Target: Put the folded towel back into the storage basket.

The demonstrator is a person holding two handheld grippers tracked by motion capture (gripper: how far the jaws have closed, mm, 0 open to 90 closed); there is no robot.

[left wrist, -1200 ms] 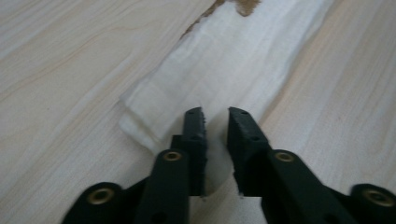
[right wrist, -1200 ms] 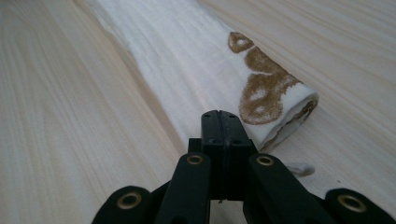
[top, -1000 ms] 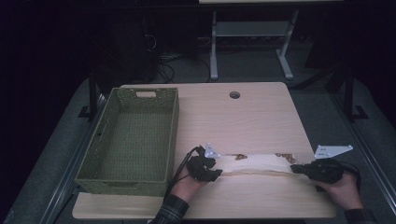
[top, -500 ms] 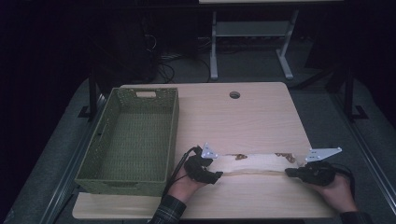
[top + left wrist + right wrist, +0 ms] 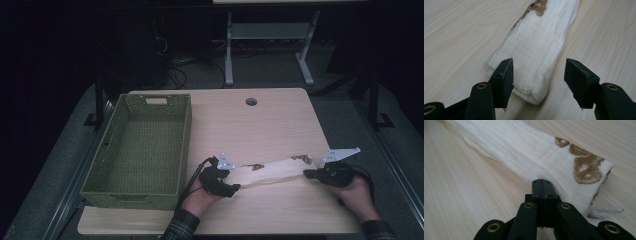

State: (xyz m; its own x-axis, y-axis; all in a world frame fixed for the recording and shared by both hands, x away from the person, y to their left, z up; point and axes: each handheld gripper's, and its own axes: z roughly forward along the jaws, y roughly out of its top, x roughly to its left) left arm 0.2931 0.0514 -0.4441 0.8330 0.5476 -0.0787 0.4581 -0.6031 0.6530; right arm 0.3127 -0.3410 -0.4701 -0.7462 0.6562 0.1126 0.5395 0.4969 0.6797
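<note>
A long folded white cloth (image 5: 272, 170) with brown prints lies across the near part of the wooden table (image 5: 250, 125). My left gripper (image 5: 231, 179) is at the cloth's left end. Its jaws have just been opening. In the left gripper view the cloth (image 5: 539, 47) lies between the spread jaws of that gripper (image 5: 539, 63), and the pads stand clear of it. My right gripper (image 5: 306, 173) is at the right end. There the shut gripper (image 5: 541, 182) pinches the near edge of the cloth (image 5: 529, 152) beside a brown print (image 5: 586, 167).
A green woven basket (image 5: 131, 191) stands on the table's left side. A round cable hole (image 5: 251, 101) sits near the far edge. Bare wood stretches beyond the cloth. A white desk frame (image 5: 270, 30) stands on the dark floor behind.
My right hand has moved left along the table with the cloth's right end. The left gripper's jaws have spread apart around the left end; the left hand stayed put.
</note>
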